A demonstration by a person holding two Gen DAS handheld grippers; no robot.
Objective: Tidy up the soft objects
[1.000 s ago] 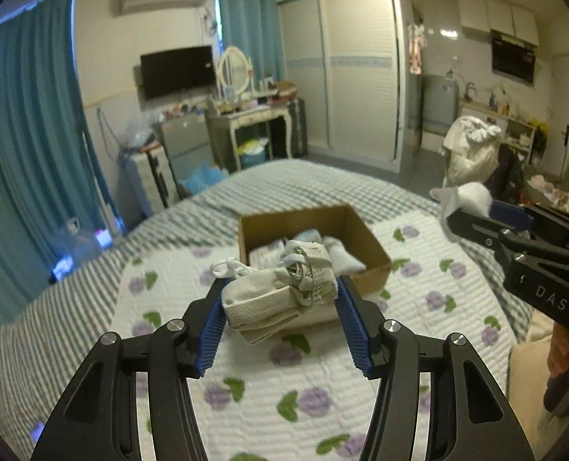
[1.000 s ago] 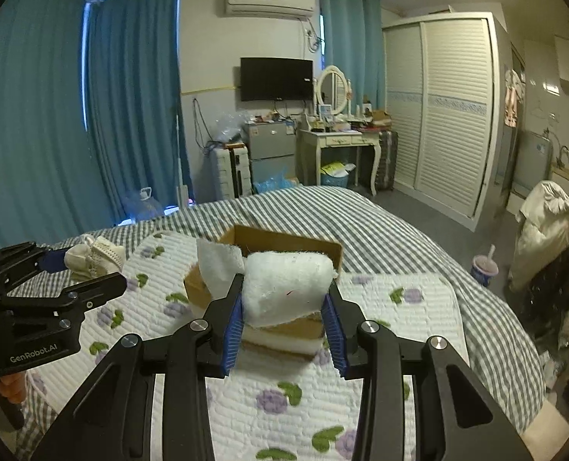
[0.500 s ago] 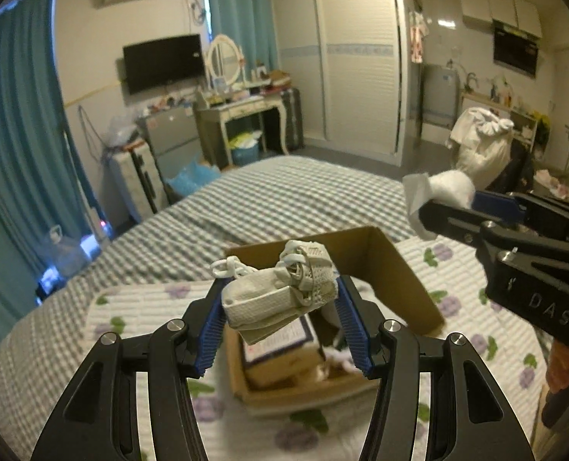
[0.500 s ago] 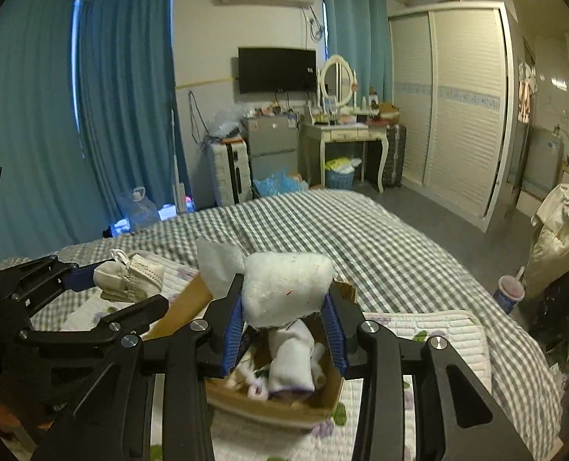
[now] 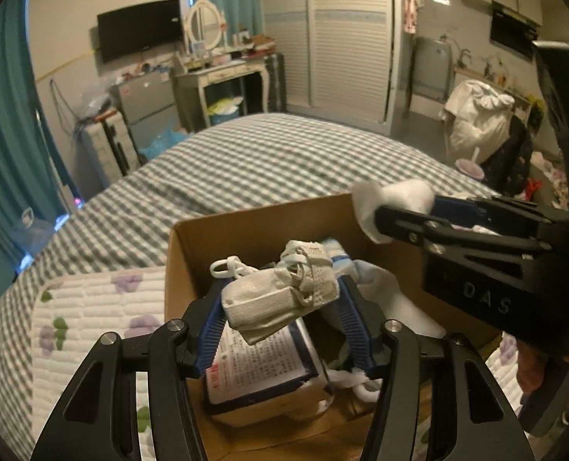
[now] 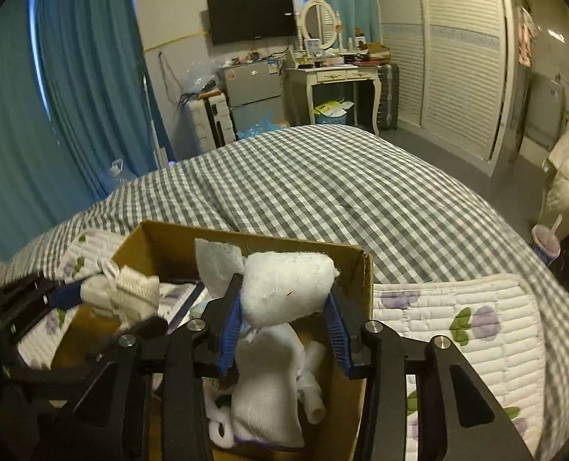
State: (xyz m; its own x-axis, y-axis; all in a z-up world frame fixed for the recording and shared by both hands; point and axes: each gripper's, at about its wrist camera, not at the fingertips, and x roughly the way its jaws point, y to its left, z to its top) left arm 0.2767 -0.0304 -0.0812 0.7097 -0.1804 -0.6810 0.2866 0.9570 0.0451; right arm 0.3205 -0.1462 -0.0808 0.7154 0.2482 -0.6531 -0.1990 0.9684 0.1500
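Both bundles are hanging over the open cardboard box (image 5: 246,238) on the bed (image 6: 323,176). The grey-white sock bundle (image 5: 280,299) lies crosswise between the left gripper (image 5: 280,330) pads, long axis running left to right, tilted down at the near-left end. The fluffy white cloth (image 6: 288,288) also sits sideways in the right gripper (image 6: 284,330), whose jaws have just been opening; it's still wedged between the blue pads. Left fingers are about half open, clamped on the socks.
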